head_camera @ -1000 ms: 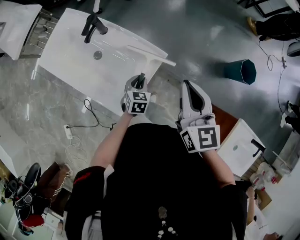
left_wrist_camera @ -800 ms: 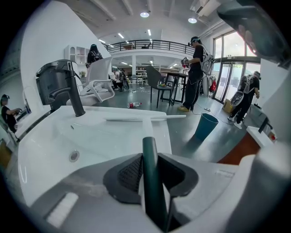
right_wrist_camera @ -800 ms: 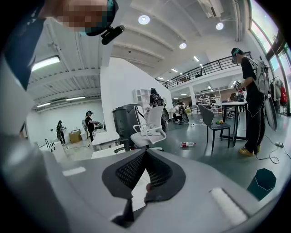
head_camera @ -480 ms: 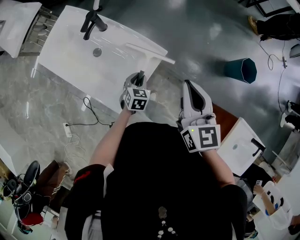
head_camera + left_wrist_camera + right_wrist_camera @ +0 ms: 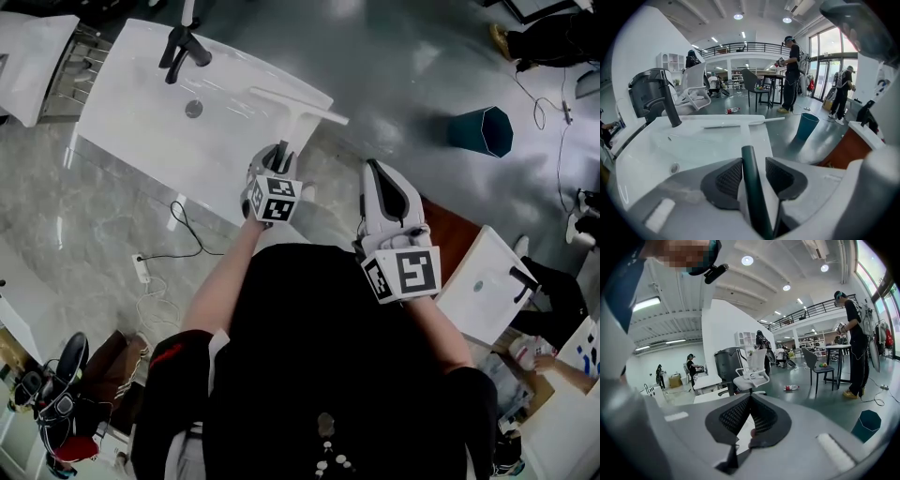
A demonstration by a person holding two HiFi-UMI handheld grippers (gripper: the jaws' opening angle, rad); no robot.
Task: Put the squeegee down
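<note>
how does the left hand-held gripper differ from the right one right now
The left hand-held gripper has its jaws apart, having just been opening, with the squeegee handle between them; the right hand-held gripper has its jaws together on nothing. The left one tilts steeply down over the sink; the right one points nearer level, off to the sink's side. Both carry a marker cube.

Bright ceiling lights (image 5: 747,260) high above the jaws give me even light; glare streaks the floor (image 5: 403,84) beyond them. Edges bend, corners go black, and the left gripper (image 5: 753,165) blurs behind its jaws.
</note>
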